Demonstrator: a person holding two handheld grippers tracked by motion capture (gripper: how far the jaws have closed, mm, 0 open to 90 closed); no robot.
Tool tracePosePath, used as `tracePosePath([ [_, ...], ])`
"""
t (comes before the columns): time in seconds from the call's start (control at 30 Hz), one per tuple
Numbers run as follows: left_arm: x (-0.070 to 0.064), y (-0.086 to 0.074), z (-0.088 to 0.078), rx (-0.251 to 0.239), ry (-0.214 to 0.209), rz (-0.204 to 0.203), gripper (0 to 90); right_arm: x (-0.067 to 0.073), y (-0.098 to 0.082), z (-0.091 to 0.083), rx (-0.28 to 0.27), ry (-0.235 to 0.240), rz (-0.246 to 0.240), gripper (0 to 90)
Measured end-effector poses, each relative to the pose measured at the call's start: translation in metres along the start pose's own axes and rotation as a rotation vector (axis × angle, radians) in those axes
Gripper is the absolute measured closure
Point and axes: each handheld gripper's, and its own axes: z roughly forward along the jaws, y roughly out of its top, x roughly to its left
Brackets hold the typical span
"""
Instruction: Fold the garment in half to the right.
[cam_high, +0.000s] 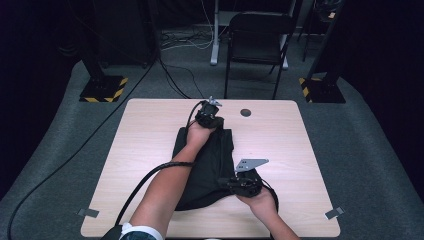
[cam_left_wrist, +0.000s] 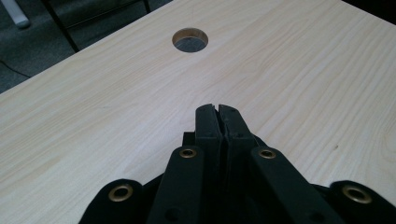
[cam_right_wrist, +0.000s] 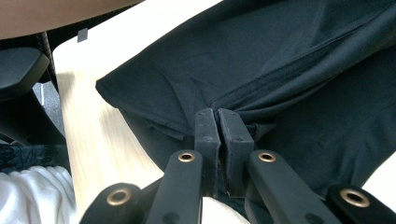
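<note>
A black garment (cam_high: 210, 165) lies crumpled down the middle of the light wooden table (cam_high: 150, 130). My left gripper (cam_high: 218, 116) rests at the garment's far end, its jaws shut. In the left gripper view its tips (cam_left_wrist: 217, 109) meet over bare table (cam_left_wrist: 303, 70), and no cloth shows between them. My right gripper (cam_high: 226, 183) is at the garment's near right edge and points left. In the right gripper view its tips (cam_right_wrist: 217, 114) are shut on a fold of the black garment (cam_right_wrist: 280, 56), whose seam runs into them.
A round cable hole (cam_high: 245, 112) (cam_left_wrist: 190, 39) sits in the table just right of the left gripper. A black chair (cam_high: 260, 40) stands beyond the far edge. Tape marks (cam_high: 88, 212) (cam_high: 334, 213) sit at the near corners. Stands with striped bases (cam_high: 104, 89) flank the table.
</note>
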Motion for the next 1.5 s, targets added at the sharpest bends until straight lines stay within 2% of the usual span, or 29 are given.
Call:
tracePosePath([
  [0.3, -0.001, -0.004, 0.008, 0.018, 0.003, -0.009, 86.5, -0.006, -0.008, 0.002, 0.022, -0.013, 0.019, 86.8],
  [0.97, -0.005, -0.008, 0.017, 0.041, -0.008, 0.01, 82.1, -0.007, -0.016, 0.012, 0.093, -0.061, 0.027, 86.6],
  [1.33, -0.006, -0.007, 0.012, 0.034, -0.027, 0.012, 64.4, -0.007, -0.016, 0.013, 0.098, -0.067, 0.027, 86.5],
  [1.5, -0.003, -0.008, 0.008, 0.028, -0.022, 0.009, 55.2, -0.008, -0.015, 0.014, 0.101, -0.068, 0.024, 86.5],
])
